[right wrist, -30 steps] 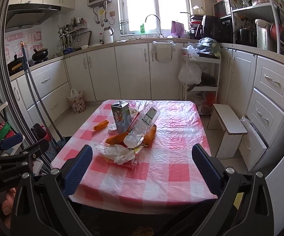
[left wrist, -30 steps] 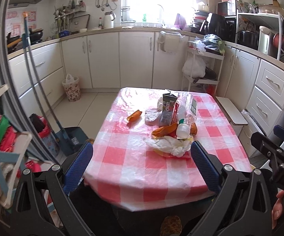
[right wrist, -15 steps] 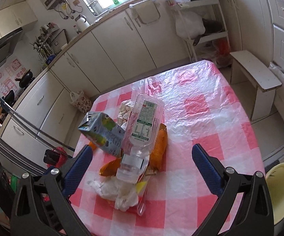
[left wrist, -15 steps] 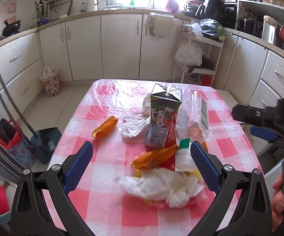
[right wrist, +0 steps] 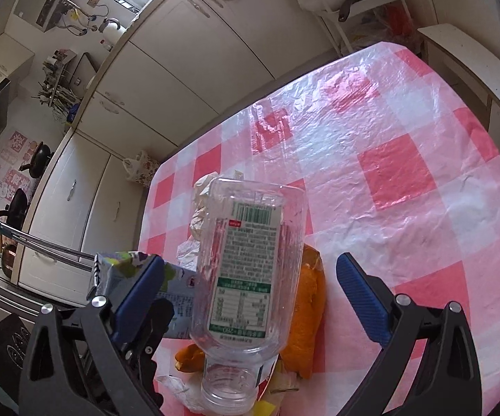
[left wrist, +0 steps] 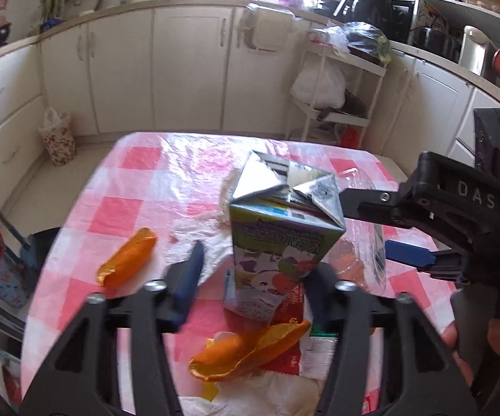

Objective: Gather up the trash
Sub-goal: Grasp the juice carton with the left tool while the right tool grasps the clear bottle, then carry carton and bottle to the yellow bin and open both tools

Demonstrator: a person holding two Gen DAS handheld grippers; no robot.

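Where the left wrist view looks along the table [left wrist: 139, 187], its pink-and-white checked cloth fills the middle of the frame, with white cabinets [left wrist: 187, 69] across the top; the right wrist view shows the same table [right wrist: 406, 159] tilted, running from the centre to the right edge. A white wire rack [left wrist: 333, 104] with a bag on it stands at upper right only in the left view, while the right view alone shows black pans [right wrist: 35, 163] at far left.

The milk carton [left wrist: 281, 235] stands upright in the centre of the left view, between the fingers of the left gripper [left wrist: 253, 274], whose jaws have just been closing to a narrow gap around its lower part; whether the pads press it I cannot tell. In the right view the carton [right wrist: 118, 267] is only a corner at lower left, half behind a blue pad.

The clear plastic bottle [right wrist: 250, 260], neck toward the bottom of the frame, lies centre-low in the right view between the wide jaws of the right gripper [right wrist: 250, 291], which have just been closing slightly and stand apart from it. The left view shows that bottle [left wrist: 371, 242] only faintly, at right behind the carton.

Orange peel [left wrist: 128, 256] lies left of the carton, more [left wrist: 250, 353] below it. White tissue [left wrist: 267, 391] sits at the bottom edge.
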